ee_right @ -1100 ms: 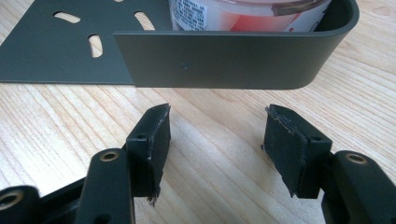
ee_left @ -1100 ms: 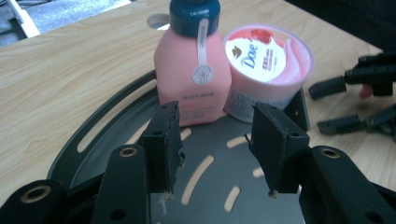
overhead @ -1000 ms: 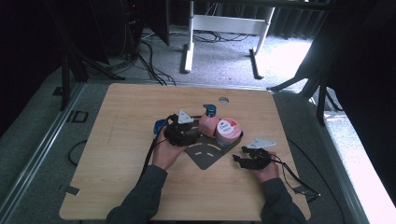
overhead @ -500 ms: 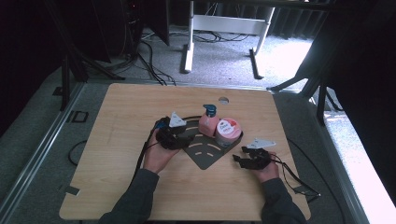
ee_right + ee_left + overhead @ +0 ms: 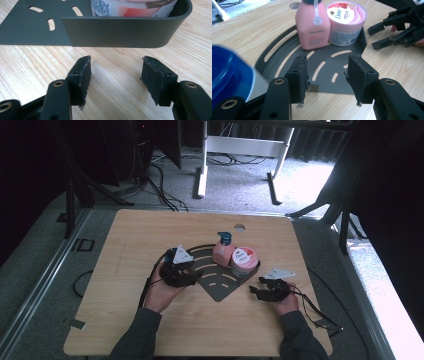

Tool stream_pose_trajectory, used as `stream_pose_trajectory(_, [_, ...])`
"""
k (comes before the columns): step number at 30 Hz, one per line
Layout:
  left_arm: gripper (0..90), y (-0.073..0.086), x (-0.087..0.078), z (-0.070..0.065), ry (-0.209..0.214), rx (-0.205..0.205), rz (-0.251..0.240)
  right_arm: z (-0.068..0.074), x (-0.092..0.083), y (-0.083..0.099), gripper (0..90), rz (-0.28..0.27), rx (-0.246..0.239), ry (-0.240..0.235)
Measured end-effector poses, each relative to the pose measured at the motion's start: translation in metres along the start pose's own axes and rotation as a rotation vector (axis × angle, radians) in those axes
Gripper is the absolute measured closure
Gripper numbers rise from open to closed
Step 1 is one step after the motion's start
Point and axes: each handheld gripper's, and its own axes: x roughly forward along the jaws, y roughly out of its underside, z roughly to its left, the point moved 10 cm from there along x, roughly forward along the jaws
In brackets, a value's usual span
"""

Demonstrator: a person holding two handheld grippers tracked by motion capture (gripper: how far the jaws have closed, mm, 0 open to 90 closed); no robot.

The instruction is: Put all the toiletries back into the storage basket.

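Observation:
A dark grey slotted corner rack (image 5: 220,289) lies flat in the middle of the wooden table. A pink pump bottle (image 5: 223,252) with a blue cap and a pink-lidded Dove jar (image 5: 244,262) stand side by side in its walled corner. My left gripper (image 5: 195,276) sits at the rack's left edge. Its jaws (image 5: 328,67) are open over the rack plate (image 5: 329,58) with nothing between them, and they point at the bottle (image 5: 313,27) and jar (image 5: 345,22). My right gripper (image 5: 256,288) rests on the table right of the rack, open (image 5: 117,65) and empty, facing the rack's curved wall (image 5: 120,32).
A blurred blue and white thing (image 5: 229,72) sits close to the camera at the left of the left gripper view. A round hole (image 5: 239,227) is cut in the tabletop behind the bottle. Cables (image 5: 320,312) trail from the grippers. Beyond the table stands a white frame (image 5: 240,145).
My left gripper has drawn back from the bottle, to the left and towards the person. The right gripper, bottle and jar have not moved.

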Motion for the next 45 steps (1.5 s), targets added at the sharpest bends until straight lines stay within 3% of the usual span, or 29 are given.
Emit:
stream_pose_trajectory(10, [50.5, 0.015, -0.018, 0.006, 0.004, -0.013, -0.003, 0.0, 0.0, 0.0, 40.5, 0.001, 0.0, -0.001])
stream_pose_trajectory(25, [50.2, 0.03, -0.052, 0.029, -0.053, -0.015, -0.004, 0.0, 0.0, 0.0, 40.5, 0.001, 0.001, -0.001])
stream_pose_trajectory(30, [49.2, 0.032, -0.062, 0.038, -0.081, -0.032, -0.013, 0.0, 0.0, 0.0, 40.4, 0.001, 0.001, -0.001])
stream_pose_trajectory(38, [46.6, 0.032, -0.063, 0.054, -0.124, -0.049, -0.012, 0.0, 0.0, 0.0, 40.3, 0.001, 0.001, -0.002])
stream_pose_trajectory(45, [39.5, 0.034, -0.05, 0.07, -0.152, -0.056, 0.016, 0.0, 0.0, 0.0, 40.2, 0.001, -0.001, -0.002])
